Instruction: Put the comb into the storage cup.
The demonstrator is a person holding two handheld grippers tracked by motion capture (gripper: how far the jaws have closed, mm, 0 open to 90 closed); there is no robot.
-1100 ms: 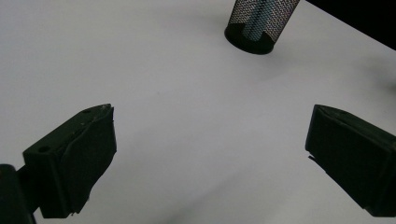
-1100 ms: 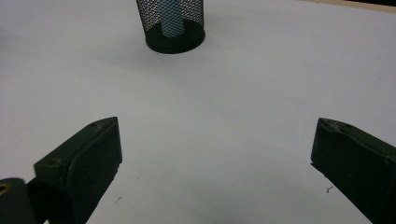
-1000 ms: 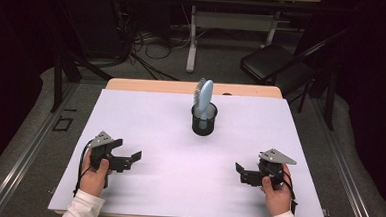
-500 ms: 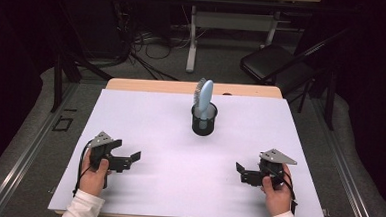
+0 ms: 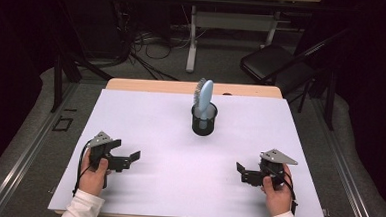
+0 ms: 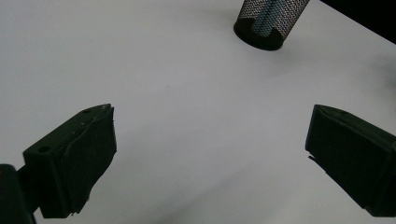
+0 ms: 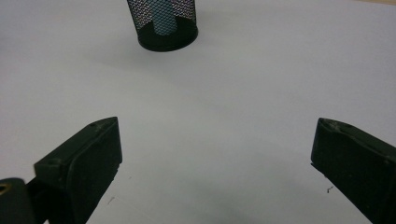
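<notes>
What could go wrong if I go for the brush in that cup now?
The brush stands tall in a light mesh cup; pulling it at an angle could tip the cup over. Both the left gripper and the right gripper have open jaws aimed at the cup, so they may collide if both close in together.

Hairbrush upright in mesh cup

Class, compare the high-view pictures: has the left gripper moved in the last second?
No. The left gripper sits at the same spot near the table's left front edge, the same way off from the mesh cup.
</notes>
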